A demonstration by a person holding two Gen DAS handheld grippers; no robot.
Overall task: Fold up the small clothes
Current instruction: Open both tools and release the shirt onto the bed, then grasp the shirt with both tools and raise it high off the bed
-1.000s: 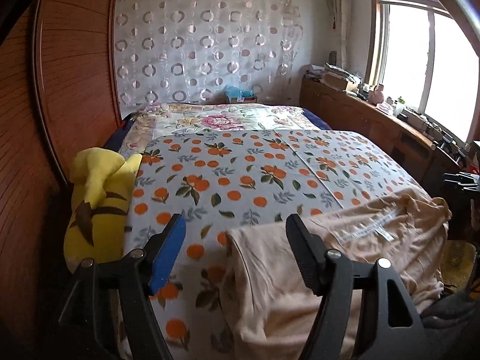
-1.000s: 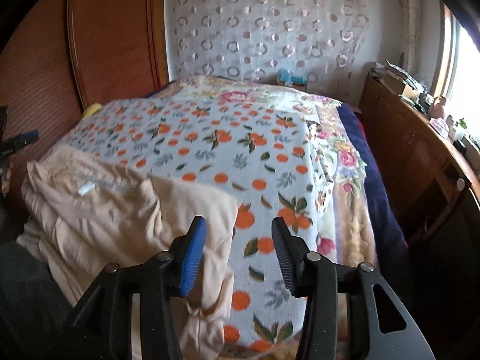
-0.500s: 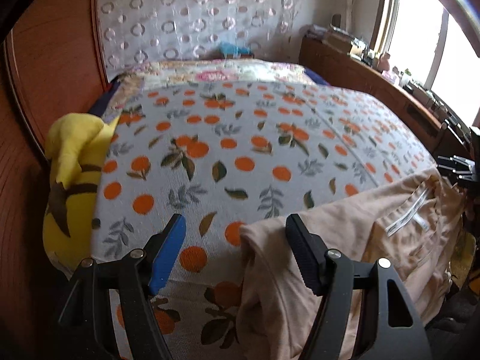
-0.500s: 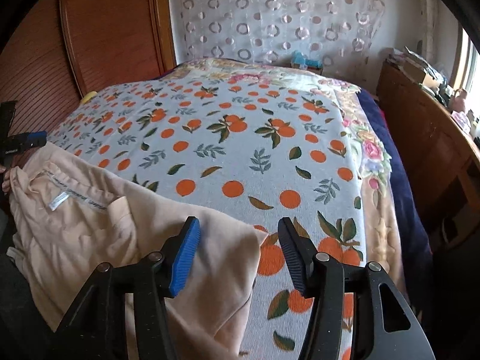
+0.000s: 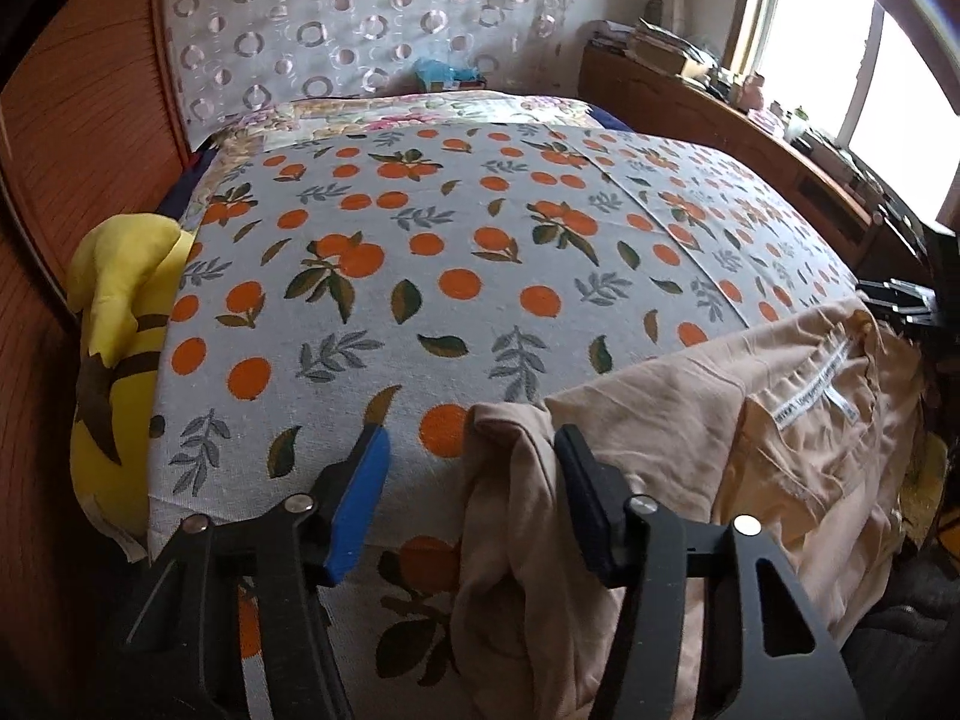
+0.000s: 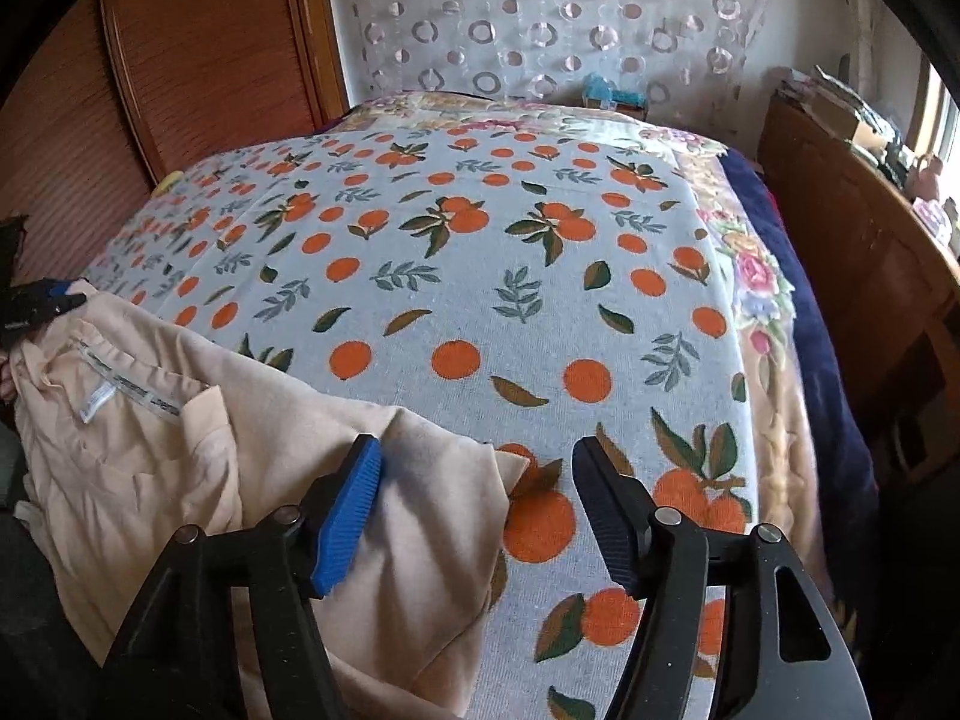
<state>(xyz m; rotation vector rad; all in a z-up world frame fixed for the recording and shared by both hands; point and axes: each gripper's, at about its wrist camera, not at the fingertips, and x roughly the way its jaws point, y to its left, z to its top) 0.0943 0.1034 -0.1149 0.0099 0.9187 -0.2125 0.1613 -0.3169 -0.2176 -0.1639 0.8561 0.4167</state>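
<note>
Room: bedroom, and the bed (image 5: 480,276) wears an orange-and-leaf print cover, with a ring-patterned curtain (image 5: 360,30) hanging behind its head and a wooden sideboard (image 5: 720,120) running along under the window.
Garment: a peach-beige piece of clothing (image 5: 750,450) lies crumpled at the near edge of the bed, draping over the side, with a white label (image 5: 840,405) showing on its inner face.
Same garment, right view: the cloth (image 6: 180,450) fills the lower left, one corner reaching out onto the orange print.
Left gripper (image 5: 471,501): wide open over the bed edge, blue pad on one finger, black on the other; a raised fold of the garment sits in the gap, up against the black finger, nothing clamped.
Right gripper (image 6: 474,513): also spread wide, its blue finger over the fabric, the garment's corner lying between the fingers, the black finger over bare print.
Side of bed: a yellow plush toy (image 5: 114,360) with brown markings is wedged between the mattress and the wooden wall panel.
Far end: a floral blanket (image 6: 540,120) peeks out beyond the orange cover.
</note>
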